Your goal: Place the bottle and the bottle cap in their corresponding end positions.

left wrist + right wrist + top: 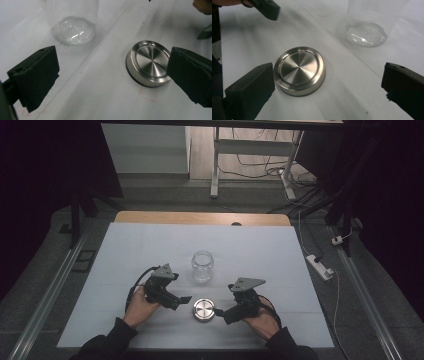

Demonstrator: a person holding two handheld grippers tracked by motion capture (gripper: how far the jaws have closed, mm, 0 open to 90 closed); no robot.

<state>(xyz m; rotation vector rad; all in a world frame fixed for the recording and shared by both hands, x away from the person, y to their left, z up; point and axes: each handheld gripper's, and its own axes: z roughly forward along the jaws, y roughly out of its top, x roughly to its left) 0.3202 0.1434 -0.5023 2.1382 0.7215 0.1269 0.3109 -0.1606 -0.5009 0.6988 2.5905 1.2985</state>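
Both forearms come in from the near edge, each hand wrapped around its tool. The left gripper [186,299] and the right gripper [218,311] lie low and point inward toward each other — jaws spread wide, nothing clamped between them.

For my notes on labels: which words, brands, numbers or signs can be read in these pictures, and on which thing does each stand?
No readable text.
Round brushed-metal lid: only concentric turning marks, no writing.
Clear glass jar: plain, no label.
White table cover: faint reddish marks near the lid, too faint and blurred to read.
Black gripper jaws: no marking.
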